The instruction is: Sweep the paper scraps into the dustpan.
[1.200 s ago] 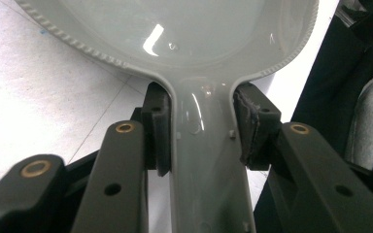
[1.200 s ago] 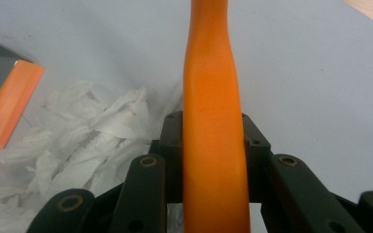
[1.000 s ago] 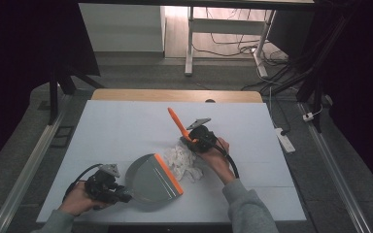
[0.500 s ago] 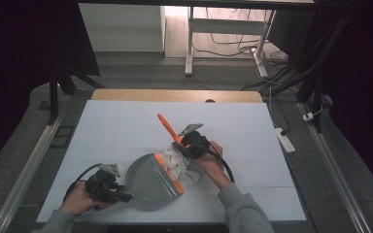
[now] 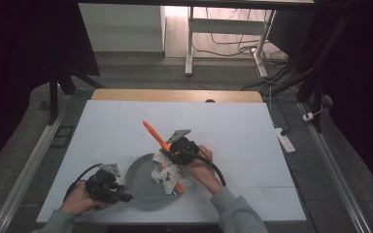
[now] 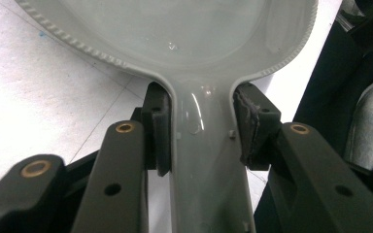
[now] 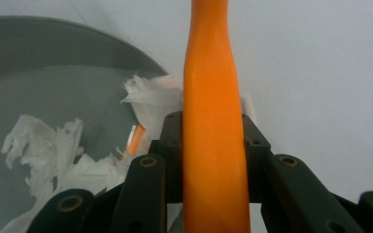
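From the high view, my left tongs [image 5: 119, 194] clamp the handle of a grey dustpan [image 5: 143, 187] lying flat near the front edge of the white tabletop [image 5: 102, 126]. My right tongs [image 5: 174, 154] are closed on the orange handle of a small brush [image 5: 161, 141], whose head sits at the dustpan's right rim among crumpled white paper scraps [image 5: 167, 172]. The paper lies partly in the pan, partly at its lip. There is plenty of bare surface behind and to both sides; the near edge is close to the pan, so I judge sweeps should run inward, not toward me.

In the left gripper view, both pads press the narrow neck of the dustpan [image 6: 199, 136], just below where the bowl widens. The plastic looks smooth, stiff and light; I'd expect it to pivot if pushed from the side, so this neck grip seems the right place.

In the right gripper view, the brush handle [image 7: 213, 136] rises straight between my closed jaws, glossy and probably a little slippery. The paper scraps [image 7: 53, 145] look torn, soft and nearly weightless, likely to flutter or snag on the bristles rather than slide, with the dustpan [image 7: 39, 73] just to the left.
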`<state>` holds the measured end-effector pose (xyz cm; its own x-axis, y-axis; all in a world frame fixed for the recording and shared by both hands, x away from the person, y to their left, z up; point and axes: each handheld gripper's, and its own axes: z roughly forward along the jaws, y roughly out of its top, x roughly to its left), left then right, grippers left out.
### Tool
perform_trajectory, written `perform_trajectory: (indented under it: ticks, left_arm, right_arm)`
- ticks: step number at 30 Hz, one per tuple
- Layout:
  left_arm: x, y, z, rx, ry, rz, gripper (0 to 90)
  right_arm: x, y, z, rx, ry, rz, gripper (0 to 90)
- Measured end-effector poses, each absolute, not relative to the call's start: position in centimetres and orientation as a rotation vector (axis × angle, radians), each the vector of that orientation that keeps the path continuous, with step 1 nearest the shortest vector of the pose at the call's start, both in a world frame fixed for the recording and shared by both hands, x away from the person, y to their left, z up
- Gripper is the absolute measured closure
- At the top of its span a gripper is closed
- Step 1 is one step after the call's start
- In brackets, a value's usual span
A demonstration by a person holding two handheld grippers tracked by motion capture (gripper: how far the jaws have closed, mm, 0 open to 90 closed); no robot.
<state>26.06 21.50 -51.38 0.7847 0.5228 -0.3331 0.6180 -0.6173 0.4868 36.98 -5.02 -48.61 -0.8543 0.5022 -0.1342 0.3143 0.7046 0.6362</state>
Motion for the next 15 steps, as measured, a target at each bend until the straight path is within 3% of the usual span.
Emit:
perform_trajectory:
  ticks: [15]
  left_arm:
    - [26.1,21.5,-51.4,2.38,0.844,-0.21,61.6]
  right_arm:
    - [34.8,-2.7,-48.4,0.541,2.679,0.949,70.6]
